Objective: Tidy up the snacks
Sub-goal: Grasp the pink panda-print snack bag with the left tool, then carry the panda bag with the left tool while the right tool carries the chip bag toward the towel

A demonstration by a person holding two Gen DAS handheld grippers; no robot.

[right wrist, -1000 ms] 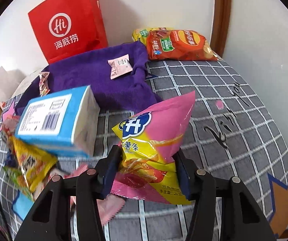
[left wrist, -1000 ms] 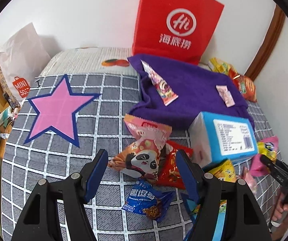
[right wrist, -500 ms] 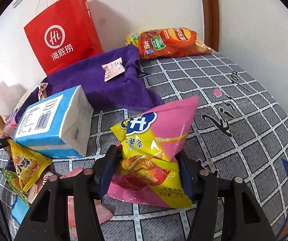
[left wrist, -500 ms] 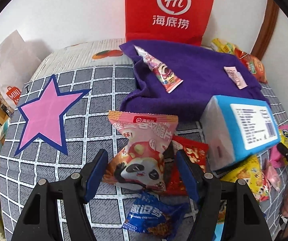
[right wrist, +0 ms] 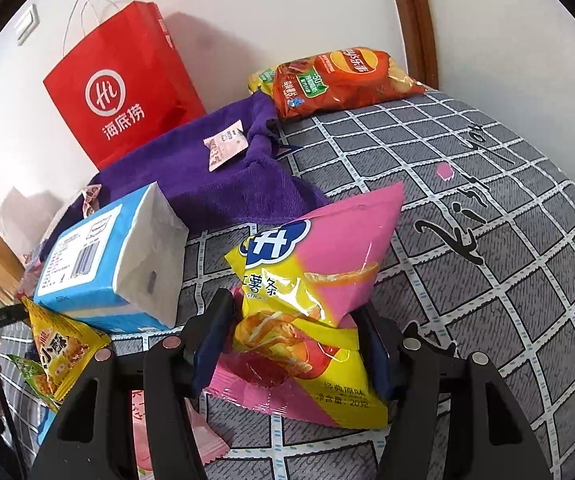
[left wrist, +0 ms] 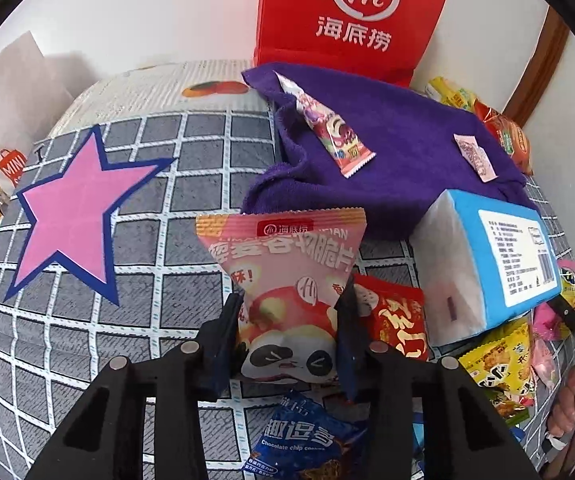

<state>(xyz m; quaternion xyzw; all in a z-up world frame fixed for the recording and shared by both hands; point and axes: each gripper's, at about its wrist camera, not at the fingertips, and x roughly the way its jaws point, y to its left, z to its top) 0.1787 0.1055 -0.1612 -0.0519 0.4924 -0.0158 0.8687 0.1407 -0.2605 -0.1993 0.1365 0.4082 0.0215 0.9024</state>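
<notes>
The pink panda-printed crisp packet (left wrist: 287, 280) is clamped at its lower half by the left gripper (left wrist: 289, 320), both blue-padded jaws pressed against its sides; its crimped top edge stands upright above the jaws. Touching the packet's right side lies a red foil snack pouch (left wrist: 395, 320), and just below the jaws a dark blue chocolate chip cookie packet (left wrist: 307, 440) is seen. The pink and yellow potato stick bag (right wrist: 307, 288) is gripped by the right gripper (right wrist: 295, 344), its jaws closed on the bag's crumpled lower part, with the pink corner pointing up and to the right.

Everything rests on a grey checked bedspread (left wrist: 191, 184) bearing a pink star with a dark blue border (left wrist: 71, 216). Open cloth is seen to the left around the star, and in the right wrist view to the right of the held bag as far as the rounded bed edge. A blue and white tissue pack (left wrist: 495, 264) is tilted on top of a yellow snack packet (right wrist: 61, 344). Behind it a purple towel (left wrist: 399, 152) is spread, carrying a long pink candy wrapper (left wrist: 327, 132) and a small pale sachet (right wrist: 225, 146). At the wall a red paper shopping bag (left wrist: 351, 20) stands upright, and an orange crisp bag (right wrist: 339, 76) lies at the far corner by the wooden door frame (right wrist: 415, 20).
</notes>
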